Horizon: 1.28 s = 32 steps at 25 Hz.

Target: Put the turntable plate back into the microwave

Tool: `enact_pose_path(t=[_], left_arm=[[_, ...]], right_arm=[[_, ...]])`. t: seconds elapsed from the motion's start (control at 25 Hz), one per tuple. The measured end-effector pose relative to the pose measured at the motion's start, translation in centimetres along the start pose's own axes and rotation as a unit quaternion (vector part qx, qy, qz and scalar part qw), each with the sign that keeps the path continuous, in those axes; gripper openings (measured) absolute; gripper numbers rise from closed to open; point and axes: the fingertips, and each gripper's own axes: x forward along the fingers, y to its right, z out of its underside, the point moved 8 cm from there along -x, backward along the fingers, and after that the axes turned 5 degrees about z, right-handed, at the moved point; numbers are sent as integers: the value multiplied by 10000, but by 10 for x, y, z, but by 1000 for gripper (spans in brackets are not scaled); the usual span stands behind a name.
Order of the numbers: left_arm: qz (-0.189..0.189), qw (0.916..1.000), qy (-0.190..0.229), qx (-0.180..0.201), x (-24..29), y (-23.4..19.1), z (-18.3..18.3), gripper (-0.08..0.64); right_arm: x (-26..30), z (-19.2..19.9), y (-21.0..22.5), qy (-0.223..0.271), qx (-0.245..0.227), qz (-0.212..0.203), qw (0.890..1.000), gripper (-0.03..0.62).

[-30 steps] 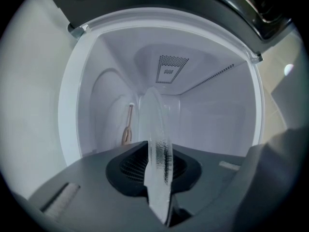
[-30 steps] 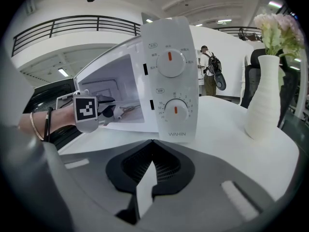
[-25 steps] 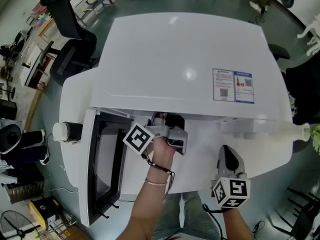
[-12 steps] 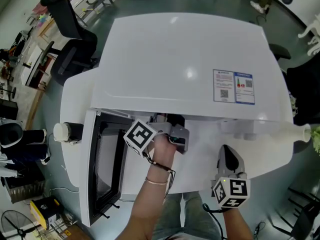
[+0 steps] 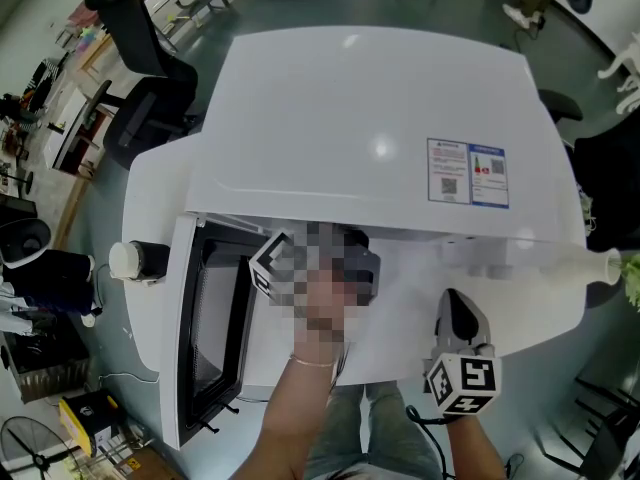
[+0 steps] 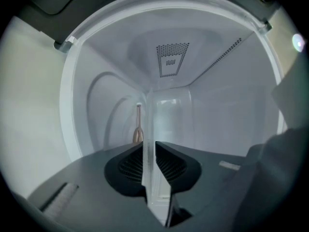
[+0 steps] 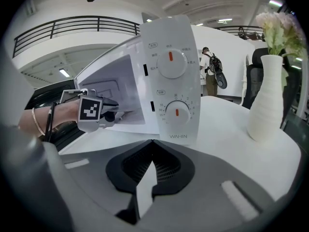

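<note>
The white microwave (image 5: 370, 138) stands on a white table, its door (image 5: 205, 338) swung open to the left. My left gripper (image 6: 149, 178) reaches into the cavity, shut on the rim of the clear glass turntable plate (image 6: 149, 129), which shows edge-on as a pale strip between the pads. The right gripper view shows the left gripper (image 7: 118, 114) level at the cavity mouth. My right gripper (image 5: 452, 308) hangs in front of the control panel (image 7: 174, 81), shut with nothing in it.
A white vase (image 7: 265, 100) with flowers stands on the table to the right of the microwave. A black cylinder with a white cap (image 5: 135, 261) sits by the door's hinge side. Office chairs (image 5: 140, 58) stand beyond the table's far left.
The left gripper's marker cube has tilted slightly at the cavity mouth while it stays in place. The right gripper has not moved.
</note>
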Motion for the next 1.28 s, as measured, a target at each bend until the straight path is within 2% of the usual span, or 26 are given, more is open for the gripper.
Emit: enact_pose_path(t=[0.08, 0.4, 0.52, 0.76, 0.96, 1.28], left_arm=[[54, 10000, -34, -5, 1, 2, 0, 91], [127, 9993, -184, 304, 2, 12, 1, 187], [171, 9986, -253, 429, 3, 17, 1, 260], [78, 9983, -310, 496, 1, 23, 1, 321], [-16, 9960, -565, 687, 1, 28, 3, 371], [-134, 9951, -675, 705, -5, 29, 4, 397]], right_arm=[[-1, -1, 0, 10, 1, -14, 10000, 9], [-3, -7, -2, 87, -21, -70, 9999, 9], [-4, -9, -2, 102, -28, -78, 9999, 9], [-7, -10, -3, 120, -35, -112, 9999, 9], [-10, -11, -4, 127, -45, -134, 9998, 9], [-15, -11, -5, 140, -57, -158, 9998, 9]])
